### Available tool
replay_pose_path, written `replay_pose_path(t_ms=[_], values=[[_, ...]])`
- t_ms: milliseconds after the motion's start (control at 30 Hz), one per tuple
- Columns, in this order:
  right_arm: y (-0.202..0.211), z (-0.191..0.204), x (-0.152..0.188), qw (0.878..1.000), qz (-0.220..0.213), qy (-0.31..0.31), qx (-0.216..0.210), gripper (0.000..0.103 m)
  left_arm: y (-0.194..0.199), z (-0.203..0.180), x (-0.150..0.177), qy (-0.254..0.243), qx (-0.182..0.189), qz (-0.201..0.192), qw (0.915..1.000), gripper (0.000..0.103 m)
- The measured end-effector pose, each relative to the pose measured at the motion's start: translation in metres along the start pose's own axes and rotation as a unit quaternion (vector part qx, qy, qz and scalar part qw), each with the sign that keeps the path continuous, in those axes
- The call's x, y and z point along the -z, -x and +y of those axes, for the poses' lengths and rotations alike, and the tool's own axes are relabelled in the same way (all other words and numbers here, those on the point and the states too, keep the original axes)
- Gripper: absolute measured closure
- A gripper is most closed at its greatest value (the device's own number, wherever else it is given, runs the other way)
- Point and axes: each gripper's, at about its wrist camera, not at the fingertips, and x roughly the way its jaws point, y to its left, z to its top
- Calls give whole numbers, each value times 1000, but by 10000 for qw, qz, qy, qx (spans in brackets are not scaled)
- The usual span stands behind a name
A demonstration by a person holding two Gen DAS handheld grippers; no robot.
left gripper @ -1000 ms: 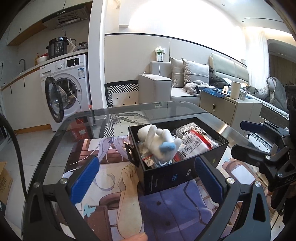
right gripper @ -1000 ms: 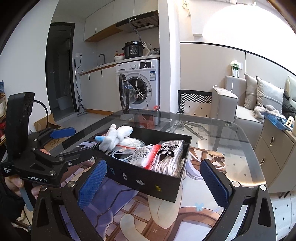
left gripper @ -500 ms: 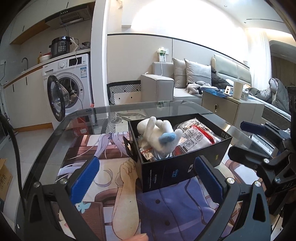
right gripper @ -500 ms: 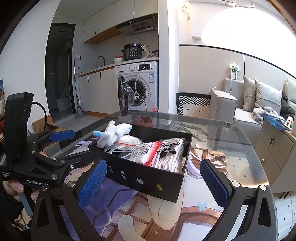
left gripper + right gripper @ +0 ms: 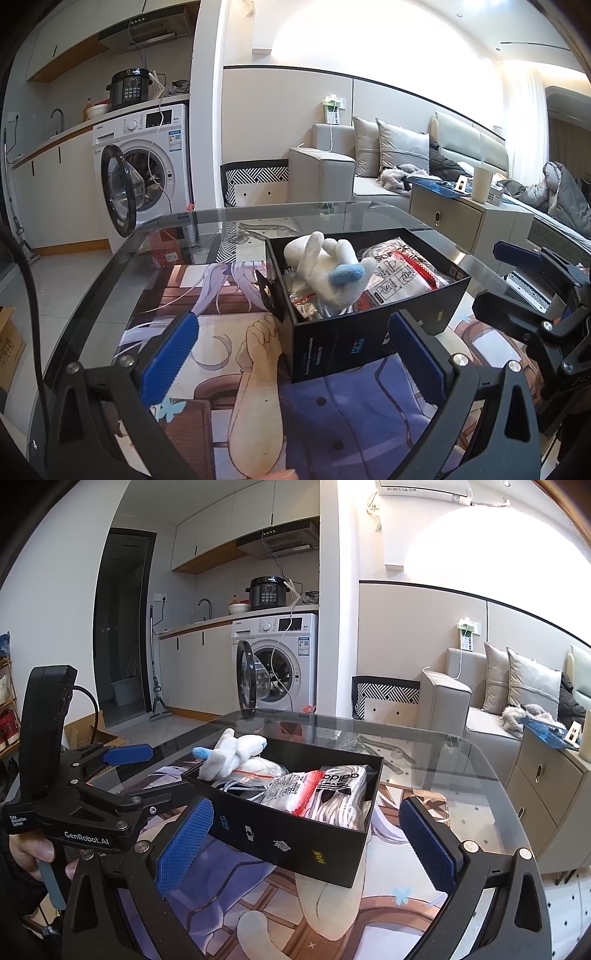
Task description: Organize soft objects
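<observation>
A black box (image 5: 369,338) stands on the glass table (image 5: 122,258) over a printed mat. In it lie a white plush toy with a blue tip (image 5: 328,271), bagged white socks (image 5: 399,275) and an adidas pack (image 5: 340,790). The box (image 5: 295,842) and plush (image 5: 232,755) also show in the right wrist view. My left gripper (image 5: 295,354) is open and empty, just short of the box's near wall. My right gripper (image 5: 306,842) is open and empty at the box's other side.
The right gripper's frame (image 5: 546,306) shows at the right of the left wrist view; the left gripper's frame (image 5: 92,805) at the left of the right wrist view. A washing machine (image 5: 144,166) with its door open, a sofa (image 5: 388,162) and a cabinet (image 5: 465,221) stand beyond the table.
Both views have shifted slightly and the box sits a little farther from my left gripper. Both grippers stay open and empty; the box contents are unchanged.
</observation>
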Motion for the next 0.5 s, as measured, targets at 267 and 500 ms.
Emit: replay_pose_path(t_ms=[267, 500], values=[[1, 0, 0, 10000, 4, 5, -3, 1, 2, -3, 0, -43, -23, -62, 10000, 0], [1, 1, 1, 10000, 3, 14, 1, 1, 3, -3, 0, -49, -19, -62, 10000, 0]])
